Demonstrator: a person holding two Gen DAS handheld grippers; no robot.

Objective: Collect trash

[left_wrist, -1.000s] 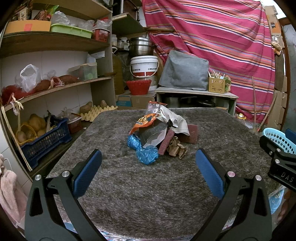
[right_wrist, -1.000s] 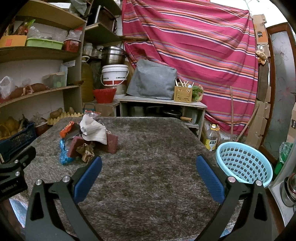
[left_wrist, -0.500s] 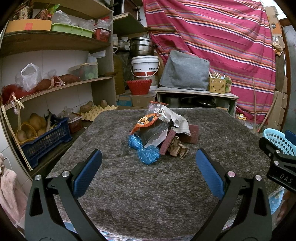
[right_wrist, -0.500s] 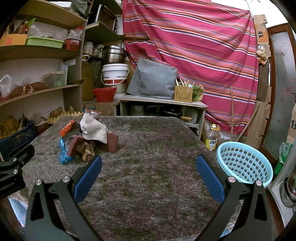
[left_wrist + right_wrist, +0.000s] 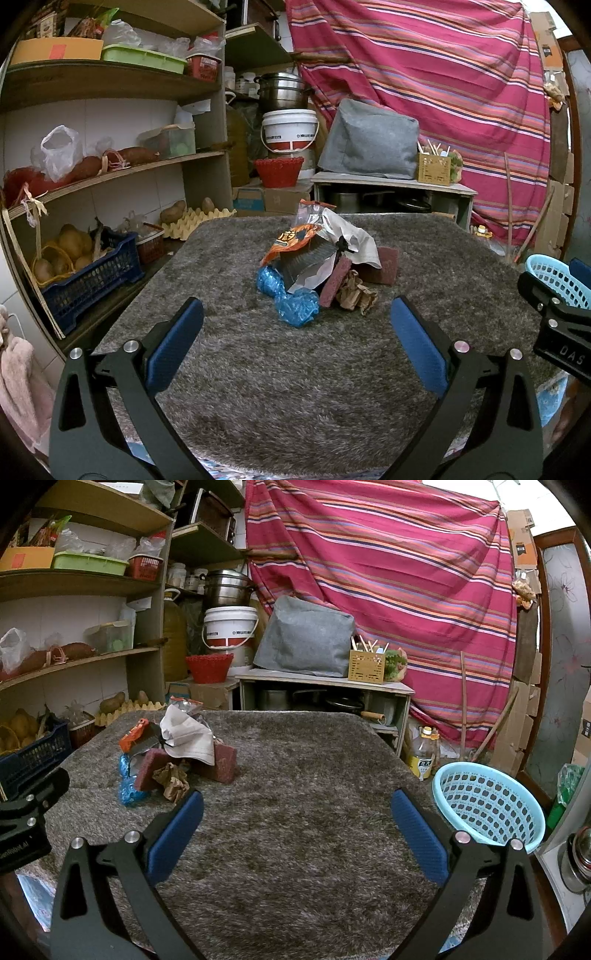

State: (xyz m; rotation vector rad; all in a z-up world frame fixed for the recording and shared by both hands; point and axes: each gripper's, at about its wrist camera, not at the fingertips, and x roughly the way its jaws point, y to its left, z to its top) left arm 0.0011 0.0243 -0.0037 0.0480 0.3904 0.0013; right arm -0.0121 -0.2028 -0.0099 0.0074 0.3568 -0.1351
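Note:
A trash pile sits mid-table on the grey shaggy cover (image 5: pixel 295 369): an orange snack wrapper (image 5: pixel 291 238), white crumpled paper (image 5: pixel 354 236), blue plastic (image 5: pixel 295 306), a maroon scrub pad (image 5: pixel 384 260) and a brown paper wad (image 5: pixel 354 293). My left gripper (image 5: pixel 295 332) is open and empty, just short of the blue plastic. The pile shows at the left in the right wrist view (image 5: pixel 177 753). My right gripper (image 5: pixel 295 823) is open and empty over bare cover. A light blue basket (image 5: pixel 487 805) stands at the table's right edge.
Shelves with a dark blue crate (image 5: pixel 85 280), potatoes and bags line the left. A low cabinet (image 5: pixel 325 690) with a grey cushion stands beyond the table, before a striped curtain. A bottle (image 5: pixel 424 753) stands on the floor near the basket. The right gripper's body (image 5: pixel 561 332) shows at the right.
Both grippers have crept slightly forward toward the pile. Their jaws stay open and the trash has not moved.

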